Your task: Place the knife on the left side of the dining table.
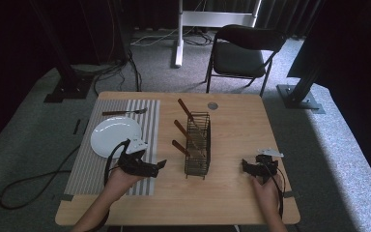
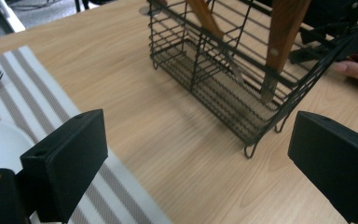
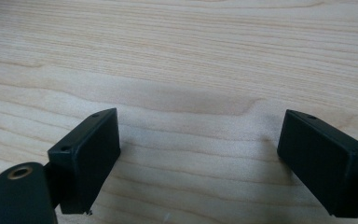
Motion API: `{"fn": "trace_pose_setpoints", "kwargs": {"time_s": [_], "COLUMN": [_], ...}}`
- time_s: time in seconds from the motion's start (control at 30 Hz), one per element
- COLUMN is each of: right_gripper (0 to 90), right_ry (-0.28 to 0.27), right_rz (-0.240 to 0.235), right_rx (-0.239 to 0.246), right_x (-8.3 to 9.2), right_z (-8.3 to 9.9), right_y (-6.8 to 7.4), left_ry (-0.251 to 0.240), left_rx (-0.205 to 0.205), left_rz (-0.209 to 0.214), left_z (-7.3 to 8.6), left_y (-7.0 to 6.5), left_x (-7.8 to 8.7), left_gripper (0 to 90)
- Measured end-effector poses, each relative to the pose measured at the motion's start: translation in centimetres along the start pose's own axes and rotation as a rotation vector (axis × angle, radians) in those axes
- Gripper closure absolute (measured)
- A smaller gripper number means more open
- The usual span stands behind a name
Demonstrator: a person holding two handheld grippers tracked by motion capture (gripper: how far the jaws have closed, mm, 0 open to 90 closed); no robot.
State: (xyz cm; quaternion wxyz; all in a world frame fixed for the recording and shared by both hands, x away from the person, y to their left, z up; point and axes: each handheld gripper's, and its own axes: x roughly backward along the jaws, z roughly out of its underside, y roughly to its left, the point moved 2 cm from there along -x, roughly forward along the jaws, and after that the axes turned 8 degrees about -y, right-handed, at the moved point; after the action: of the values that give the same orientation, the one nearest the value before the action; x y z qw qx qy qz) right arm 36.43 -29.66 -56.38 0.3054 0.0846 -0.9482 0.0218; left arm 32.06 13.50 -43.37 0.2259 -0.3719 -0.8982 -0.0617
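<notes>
Getting ready to reach into the basket point(image 1: 197, 143).
Both jaws are standing wide apart, holding nothing. The left gripper point(image 1: 160, 165) is pointing at the basket mid-table; next it probably needs to grab a wooden handle point(image 1: 180, 147).

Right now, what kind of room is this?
Probably a recording studio or lab, not a home: dark curtains surround the wooden table, cables trail across grey carpet, and a folding chair stands behind.

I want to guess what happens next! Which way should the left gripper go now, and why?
Probably forward toward the wire basket and its nearest wooden handle. The left gripper is open, holds nothing, and already faces the basket, where utensils stand upright. The striped placemat has a plate and fork, so more cutlery may belong there.
</notes>
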Motion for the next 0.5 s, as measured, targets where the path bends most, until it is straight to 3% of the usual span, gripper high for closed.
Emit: {"fn": "trace_pose_setpoints", "kwargs": {"time_s": [0.17, 0.5], "right_gripper": [12.2, 12.2], "right_ry": [0.0, 0.0], "right_rz": [-0.001, -0.001], "right_rx": [0.0, 0.0], "right_x": [0.0, 0.0], "right_z": [0.0, 0.0], "right_y": [0.0, 0.0], "left_ry": [-0.004, -0.033], "left_rx": [-0.017, -0.007], "left_rz": [0.021, 0.069], "left_z": [-0.8, -2.7], "left_y": [-0.8, -1.8], "left_x": [-0.8, -2.0], "left_gripper": [4.7, 6.1]}}
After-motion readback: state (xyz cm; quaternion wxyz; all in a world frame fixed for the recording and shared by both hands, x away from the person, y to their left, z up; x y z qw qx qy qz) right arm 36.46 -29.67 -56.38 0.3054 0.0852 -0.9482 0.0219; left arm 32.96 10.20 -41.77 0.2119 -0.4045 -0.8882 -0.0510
